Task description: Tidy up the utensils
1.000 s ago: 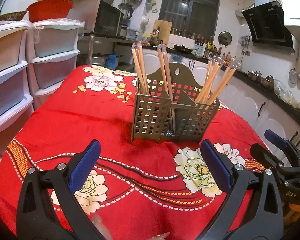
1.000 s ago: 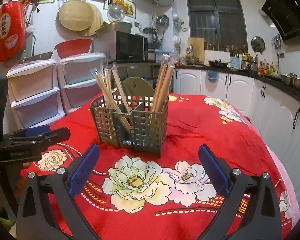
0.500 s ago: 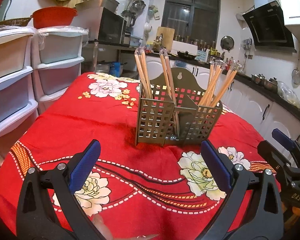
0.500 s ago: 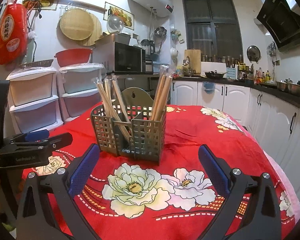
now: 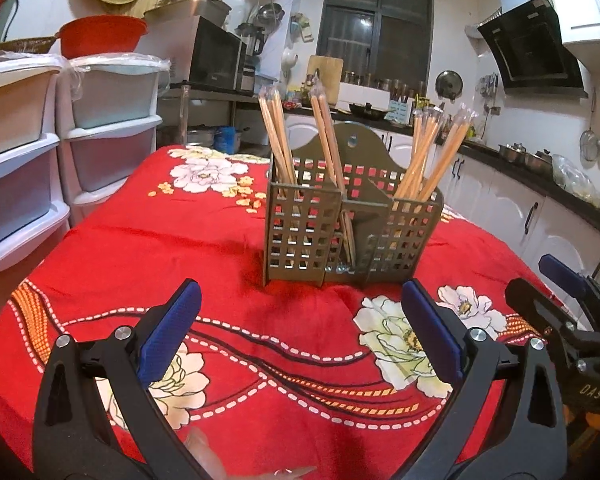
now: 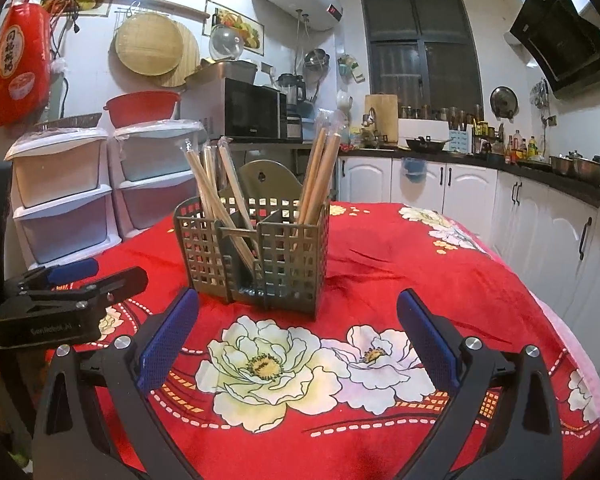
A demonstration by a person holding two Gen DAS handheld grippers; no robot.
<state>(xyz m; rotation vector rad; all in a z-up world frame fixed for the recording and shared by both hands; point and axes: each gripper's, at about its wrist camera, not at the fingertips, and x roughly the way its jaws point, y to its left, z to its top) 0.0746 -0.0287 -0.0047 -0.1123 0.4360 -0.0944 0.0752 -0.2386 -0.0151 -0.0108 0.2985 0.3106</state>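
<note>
Red floral tabletop (image 5: 228,248): grey lattice utensil holder (image 5: 350,236) mid-cloth, wrapped chopsticks (image 5: 278,136) upright in its compartments. Your left gripper (image 5: 300,334) and right gripper (image 6: 298,332): jaws wide, empty, short of holder.

Left gripper (image 5: 300,334) is held level with jaws spread wide, nothing gripped — blue pads (image 5: 168,330) face inward. Right gripper (image 6: 298,338) is posed likewise, empty, jaws parted wide. Both are held side by side, pointing forward, apart.
</note>
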